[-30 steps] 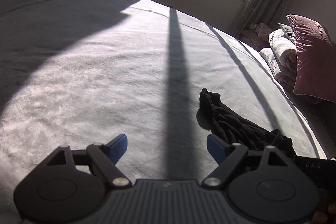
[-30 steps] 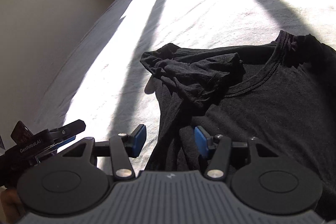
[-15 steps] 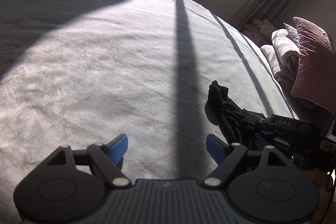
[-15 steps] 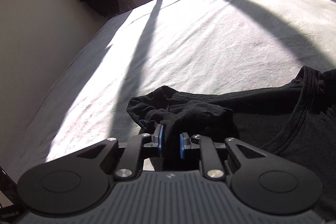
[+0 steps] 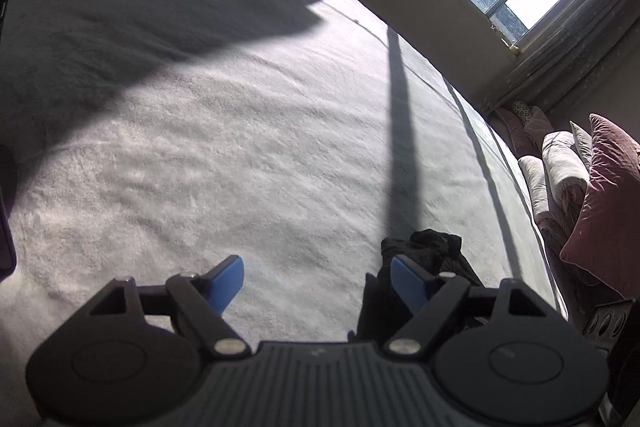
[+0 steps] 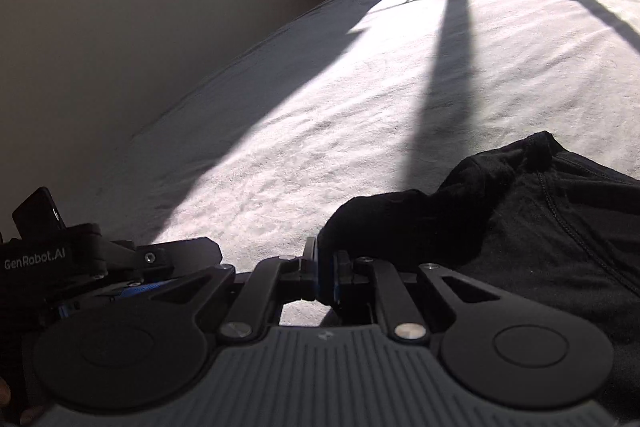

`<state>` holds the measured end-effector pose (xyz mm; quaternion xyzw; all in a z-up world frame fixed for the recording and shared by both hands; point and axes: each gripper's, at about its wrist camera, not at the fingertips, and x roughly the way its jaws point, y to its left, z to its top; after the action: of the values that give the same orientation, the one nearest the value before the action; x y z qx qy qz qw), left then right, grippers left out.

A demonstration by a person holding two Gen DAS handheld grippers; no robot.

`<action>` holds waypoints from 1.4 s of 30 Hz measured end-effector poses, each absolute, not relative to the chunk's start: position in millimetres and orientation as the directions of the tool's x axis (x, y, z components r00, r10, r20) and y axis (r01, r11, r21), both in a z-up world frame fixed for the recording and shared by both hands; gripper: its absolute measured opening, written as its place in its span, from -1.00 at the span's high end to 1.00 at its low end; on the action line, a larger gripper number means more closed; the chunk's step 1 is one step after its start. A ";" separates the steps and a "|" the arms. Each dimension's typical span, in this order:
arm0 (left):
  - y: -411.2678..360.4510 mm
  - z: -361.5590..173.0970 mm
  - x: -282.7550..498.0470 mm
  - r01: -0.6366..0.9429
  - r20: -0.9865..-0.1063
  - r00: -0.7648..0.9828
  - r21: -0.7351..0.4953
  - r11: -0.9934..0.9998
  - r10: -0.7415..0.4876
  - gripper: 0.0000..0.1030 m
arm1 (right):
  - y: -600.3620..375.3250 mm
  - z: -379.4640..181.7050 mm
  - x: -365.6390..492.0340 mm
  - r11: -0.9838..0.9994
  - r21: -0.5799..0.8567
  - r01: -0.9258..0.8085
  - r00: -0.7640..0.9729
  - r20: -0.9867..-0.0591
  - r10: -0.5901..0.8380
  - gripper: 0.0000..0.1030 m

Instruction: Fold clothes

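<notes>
Black shirt (image 6: pixel 520 227) edge in right tongs (image 6: pixel 326 273)

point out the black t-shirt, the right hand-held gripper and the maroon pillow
black t-shirt (image 6: pixel 560 227): right wrist view, chest panel below the collar.
right hand-held gripper (image 6: pixel 326 273): right wrist view, between fingertips pinching fabric.
maroon pillow (image 5: pixel 612 203): left wrist view, front face.

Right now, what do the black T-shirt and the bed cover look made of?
Black T-shirt: thin knit jersey, probably cotton, matte; it bunches softly and shows stitched seams at the collar. Bed cover: light grey, short-napped plush or terry-like fabric, judging by its grainy, finely rippled surface in sunlight.
</notes>
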<state>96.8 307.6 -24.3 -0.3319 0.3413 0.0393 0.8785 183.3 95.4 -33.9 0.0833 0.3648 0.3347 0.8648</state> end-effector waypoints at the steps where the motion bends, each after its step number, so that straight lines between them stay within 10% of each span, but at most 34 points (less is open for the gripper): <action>1: 309.7 -24.9 96.9 -0.298 -0.623 0.766 -0.564 0.770 -0.159 -0.58 | 98.6 -36.8 182.6 0.759 0.388 -0.523 0.500 -0.581 0.642 0.81; 20: 297.4 -38.0 114.4 -0.197 -0.593 0.740 -0.644 0.740 -0.319 -0.57 | 89.3 -21.2 139.1 0.585 0.405 -0.703 0.236 -0.643 0.729 0.31; 28: 255.8 -38.2 128.5 -0.081 -0.643 0.726 -0.432 0.898 -0.244 -0.54 | 38.3 -15.2 145.4 0.666 0.386 -0.638 0.300 -0.673 0.677 0.30; 35: 268.2 -37.1 124.8 -0.157 -0.620 0.768 -0.430 0.889 -0.164 0.77 | 6.1 0.0 172.8 0.757 0.304 -0.579 0.418 -0.687 0.595 0.30; 42: 293.4 -24.9 110.6 -0.245 -0.538 0.840 -0.494 0.834 -0.071 0.97 | 2.7 8.8 229.1 0.833 0.200 -0.515 0.555 -0.663 0.502 0.13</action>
<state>110.6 293.4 -24.9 -0.2839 0.2789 0.0475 0.9161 229.1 2.7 8.8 -0.0085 0.3733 0.2885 0.8817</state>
